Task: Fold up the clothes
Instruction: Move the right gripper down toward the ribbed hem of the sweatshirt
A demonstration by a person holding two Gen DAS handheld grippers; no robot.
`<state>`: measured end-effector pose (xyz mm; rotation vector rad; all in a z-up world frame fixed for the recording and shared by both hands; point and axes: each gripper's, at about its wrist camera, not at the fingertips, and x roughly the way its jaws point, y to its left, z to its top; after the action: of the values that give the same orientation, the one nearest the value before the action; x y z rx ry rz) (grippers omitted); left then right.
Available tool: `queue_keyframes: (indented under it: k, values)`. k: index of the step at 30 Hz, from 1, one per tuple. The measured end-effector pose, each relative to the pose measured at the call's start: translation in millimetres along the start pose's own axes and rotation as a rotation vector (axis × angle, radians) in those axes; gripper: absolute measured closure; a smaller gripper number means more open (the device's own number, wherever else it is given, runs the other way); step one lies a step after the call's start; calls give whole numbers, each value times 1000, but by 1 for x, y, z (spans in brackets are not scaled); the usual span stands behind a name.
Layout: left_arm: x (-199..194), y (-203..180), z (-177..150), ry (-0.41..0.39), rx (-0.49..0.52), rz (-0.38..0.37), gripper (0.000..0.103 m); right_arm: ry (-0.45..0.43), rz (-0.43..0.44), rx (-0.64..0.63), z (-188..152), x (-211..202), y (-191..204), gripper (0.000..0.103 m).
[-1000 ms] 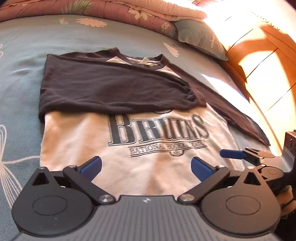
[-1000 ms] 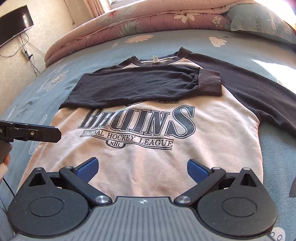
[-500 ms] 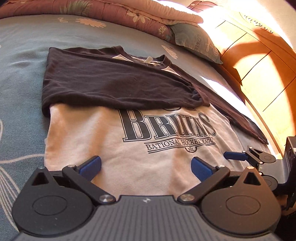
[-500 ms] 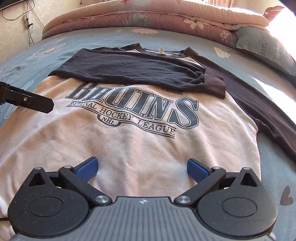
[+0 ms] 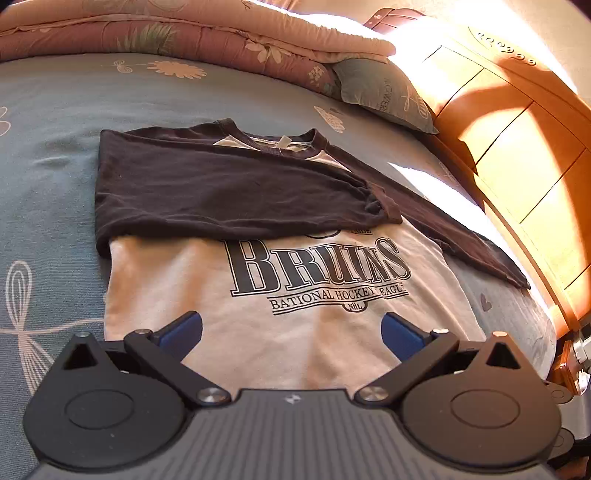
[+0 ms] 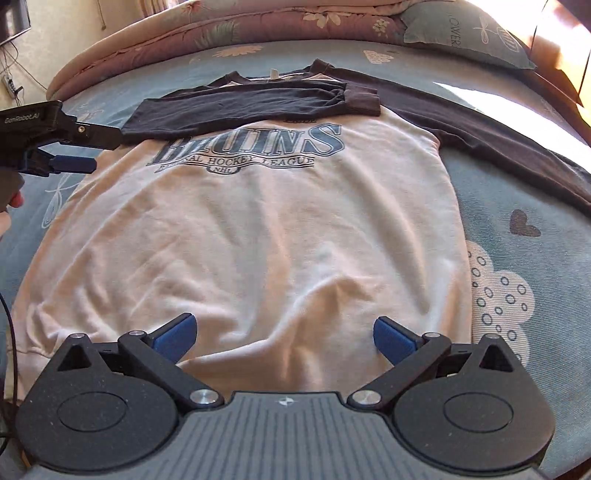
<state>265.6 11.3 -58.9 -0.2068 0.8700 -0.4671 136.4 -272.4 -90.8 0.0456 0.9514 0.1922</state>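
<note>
Lying flat on the bed (image 5: 51,155), the shirt (image 6: 258,229) spreads ahead of both grippers, one dark sleeve (image 5: 221,192) folded across its chest. Left gripper (image 5: 291,328) and right gripper (image 6: 282,334) hover over its hem, jaws released, empty.

Home bedroom (bed (image 5: 55,122), pillow (image 5: 384,92), headboard (image 5: 517,122))

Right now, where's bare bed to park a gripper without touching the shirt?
Free: the blue sheet beside the shirt's folded sleeve, and the sheet strip between collar and quilt. Crowded: the outstretched sleeve side, which runs toward the pillow and wooden headboard.
</note>
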Motion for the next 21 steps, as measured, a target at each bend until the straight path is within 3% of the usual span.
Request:
queue_keyframes:
  k: [1,6,11,13,17,21]
  values:
    - [-2,-2,0,-1,10,8,1,-1,20,1,-2,1,3,0]
    - [-13,-15,-1,1,75,31,1,62,-92,-91,-23,-9,14,0]
    - [-15,-31,-4,20,153,-2,1,-12,-42,-58,-17,-32,20,0]
    - [-15,-36,-5,26,177,-8,1,-41,16,-81,-9,-29,28,0]
    - [-8,-34,-6,37,172,10,1,13,55,-105,-6,-5,36,0]
    - [-4,-30,-7,51,163,18,1,31,47,-112,-36,-9,23,0]
